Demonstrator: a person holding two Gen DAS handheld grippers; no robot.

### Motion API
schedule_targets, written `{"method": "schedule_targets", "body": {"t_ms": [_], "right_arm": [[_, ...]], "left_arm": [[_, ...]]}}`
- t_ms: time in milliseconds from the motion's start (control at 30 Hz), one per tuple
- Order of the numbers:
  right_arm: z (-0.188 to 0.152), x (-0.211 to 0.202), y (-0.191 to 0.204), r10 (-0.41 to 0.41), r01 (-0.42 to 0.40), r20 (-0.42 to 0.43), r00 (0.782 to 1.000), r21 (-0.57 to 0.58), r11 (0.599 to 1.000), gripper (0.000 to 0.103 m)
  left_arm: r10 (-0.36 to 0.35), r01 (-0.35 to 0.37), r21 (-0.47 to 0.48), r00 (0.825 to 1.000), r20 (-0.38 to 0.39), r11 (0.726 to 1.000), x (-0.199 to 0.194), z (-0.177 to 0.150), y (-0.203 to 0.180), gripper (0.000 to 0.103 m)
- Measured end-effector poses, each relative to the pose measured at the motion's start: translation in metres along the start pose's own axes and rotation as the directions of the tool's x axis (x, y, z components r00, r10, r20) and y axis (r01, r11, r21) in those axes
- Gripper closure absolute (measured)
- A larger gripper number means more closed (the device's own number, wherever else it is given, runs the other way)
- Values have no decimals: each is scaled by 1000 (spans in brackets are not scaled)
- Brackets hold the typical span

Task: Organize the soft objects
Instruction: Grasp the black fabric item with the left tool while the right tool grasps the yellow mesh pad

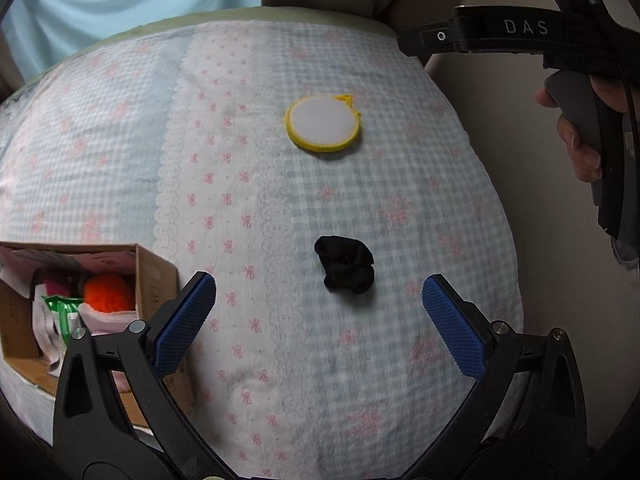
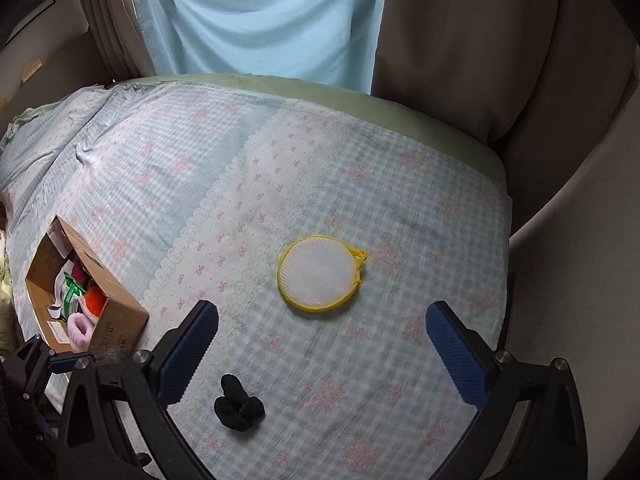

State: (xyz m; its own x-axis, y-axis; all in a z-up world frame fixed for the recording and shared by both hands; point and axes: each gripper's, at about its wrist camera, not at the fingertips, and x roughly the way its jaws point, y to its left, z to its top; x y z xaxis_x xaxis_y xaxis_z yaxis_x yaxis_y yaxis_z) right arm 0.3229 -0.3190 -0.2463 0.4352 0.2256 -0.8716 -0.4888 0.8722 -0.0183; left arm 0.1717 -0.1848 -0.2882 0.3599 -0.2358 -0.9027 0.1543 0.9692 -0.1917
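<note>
Black sock (image 1: 346, 265) lies just ahead of spread left tongs (image 1: 319, 292) — right tongs (image 2: 322, 320) spread too.

The right claw (image 2: 322, 344) hangs wide open over the bed (image 2: 400, 320), empty. A round yellow-rimmed mesh pad (image 2: 320, 272) lies just ahead of its blue fingers (image 2: 456, 352), near the bed's right edge. A balled black sock (image 2: 239, 406) sits nearer, beside the left finger. A cardboard box (image 2: 116, 320) of soft items stands at the left edge.
</note>
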Motion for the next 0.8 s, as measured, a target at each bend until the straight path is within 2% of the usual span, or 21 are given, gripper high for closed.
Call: {"method": "schedule_targets", "body": {"t_ms": [133, 300, 400, 467, 567, 700, 800], "right_arm": [[3, 58, -10, 50, -52, -51, 997, -54, 997, 0], [5, 127, -6, 73, -91, -123, 990, -147, 985, 0], [4, 161, 1, 79, -109, -152, 985, -197, 974, 0], [3, 180, 3, 87, -124, -174, 981, -214, 969, 0], [3, 202, 4, 87, -133, -202, 976, -229, 964, 0], [2, 216, 3, 91, -144, -218, 972, -240, 960, 0], [3, 220, 4, 93, -148, -220, 971, -250, 957, 2]], "left_arm": [[-9, 10, 19, 1000, -26, 1000, 47, -2, -9, 0], [-7, 9, 47, 999, -41, 999, 100, -6, -15, 2], [-4, 7, 49, 998, -55, 999, 126, -10, -16, 9], [-7, 11, 46, 997, -74, 999, 141, -13, -16, 19], [-14, 18, 36, 995, -99, 999, 157, -16, -16, 24], [-13, 17, 38, 996, -89, 999, 164, -18, -19, 27], [0, 4, 51, 997, -82, 999, 167, -16, -21, 35]]}}
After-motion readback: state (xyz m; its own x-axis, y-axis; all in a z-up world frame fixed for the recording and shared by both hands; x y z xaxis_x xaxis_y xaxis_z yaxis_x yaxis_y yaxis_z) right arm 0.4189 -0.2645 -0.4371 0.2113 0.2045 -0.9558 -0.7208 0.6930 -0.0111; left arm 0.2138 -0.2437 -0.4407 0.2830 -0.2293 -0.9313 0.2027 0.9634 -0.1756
